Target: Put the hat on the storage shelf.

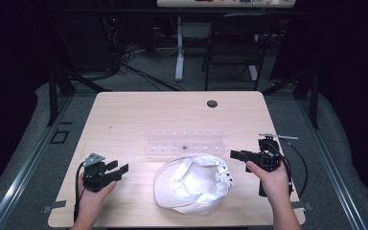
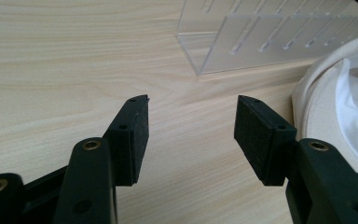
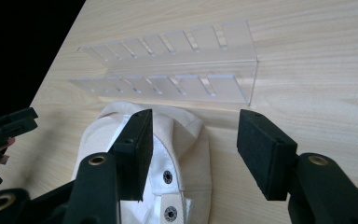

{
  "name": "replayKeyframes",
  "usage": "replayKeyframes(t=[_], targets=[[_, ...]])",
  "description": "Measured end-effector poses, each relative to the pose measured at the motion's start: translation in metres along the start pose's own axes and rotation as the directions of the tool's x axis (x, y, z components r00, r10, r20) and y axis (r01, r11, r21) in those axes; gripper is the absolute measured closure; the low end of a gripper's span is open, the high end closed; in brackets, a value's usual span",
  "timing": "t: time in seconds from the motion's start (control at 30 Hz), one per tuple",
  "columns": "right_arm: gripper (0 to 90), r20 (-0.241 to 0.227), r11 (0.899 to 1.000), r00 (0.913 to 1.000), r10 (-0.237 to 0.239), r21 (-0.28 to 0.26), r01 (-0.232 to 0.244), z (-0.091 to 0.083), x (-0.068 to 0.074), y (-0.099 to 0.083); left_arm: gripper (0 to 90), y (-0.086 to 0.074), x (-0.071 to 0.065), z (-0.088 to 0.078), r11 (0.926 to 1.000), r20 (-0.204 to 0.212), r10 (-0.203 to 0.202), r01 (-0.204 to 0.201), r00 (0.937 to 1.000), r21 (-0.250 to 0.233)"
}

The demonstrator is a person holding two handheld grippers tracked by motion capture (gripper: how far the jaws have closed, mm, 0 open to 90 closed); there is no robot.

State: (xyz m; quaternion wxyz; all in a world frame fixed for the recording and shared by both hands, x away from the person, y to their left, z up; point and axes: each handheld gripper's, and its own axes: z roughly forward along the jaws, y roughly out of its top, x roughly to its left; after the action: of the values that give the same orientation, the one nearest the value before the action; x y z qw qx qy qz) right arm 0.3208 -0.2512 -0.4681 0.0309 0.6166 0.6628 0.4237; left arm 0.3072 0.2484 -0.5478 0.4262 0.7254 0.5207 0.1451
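A white cap [image 1: 194, 184] lies upside down on the wooden table [image 1: 124, 115], near the front edge. Behind it stands a clear acrylic rack [image 1: 184, 142] with several slots. My left gripper [image 1: 119, 169] is to the left of the cap, open, with bare table between its jaws [image 2: 191, 126]. The cap's brim [image 2: 326, 121] and the rack's end [image 2: 261, 37] show in the left gripper view. My right gripper [image 1: 235, 154] hovers at the cap's right side, open, nothing between its pads [image 3: 193, 140]. Below it are the cap's back strap and snaps [image 3: 168, 177], with the rack [image 3: 177, 70] beyond.
A round cable hole [image 1: 212, 103] sits at the table's far edge. A black chair [image 1: 235, 43] and a white desk leg [image 1: 179, 48] stand on the floor beyond. The other gripper [image 3: 4, 130] appears at the left in the right gripper view.
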Motion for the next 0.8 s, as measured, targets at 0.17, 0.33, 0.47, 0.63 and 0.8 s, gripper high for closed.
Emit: replayKeyframes(t=[0.17, 0.33, 0.47, 0.63, 0.8], targets=[[45.9, 0.005, 1.000, 1.0000, -0.003, 0.018, 0.003, 0.005, 0.000, -0.002, 45.7, 0.000, -0.006, 0.002, 0.9991, -0.014, 0.043, -0.043, 0.9990, 0.008], [45.9, -0.001, 1.000, 1.0000, -0.001, 0.024, 0.002, 0.011, 0.003, -0.004, 45.6, -0.001, -0.008, 0.002, 0.9983, -0.010, 0.057, -0.057, 0.9983, 0.016], [47.0, -0.034, 0.999, 0.9994, -0.009, 0.037, 0.010, 0.013, 0.007, -0.006, 45.6, -0.001, -0.011, 0.003, 0.9976, -0.006, 0.068, -0.068, 0.9977, 0.012], [49.0, -0.039, 0.999, 0.9991, -0.016, 0.035, 0.017, 0.011, 0.011, -0.006, 45.6, 0.000, -0.014, 0.003, 0.9960, -0.010, 0.089, -0.088, 0.9960, 0.013], [49.4, -0.088, 0.999, 0.9961, -0.004, 0.045, 0.008, 0.009, 0.015, -0.005, 45.6, 0.000, -0.013, 0.001, 0.9955, -0.016, 0.093, -0.093, 0.9955, 0.015]])
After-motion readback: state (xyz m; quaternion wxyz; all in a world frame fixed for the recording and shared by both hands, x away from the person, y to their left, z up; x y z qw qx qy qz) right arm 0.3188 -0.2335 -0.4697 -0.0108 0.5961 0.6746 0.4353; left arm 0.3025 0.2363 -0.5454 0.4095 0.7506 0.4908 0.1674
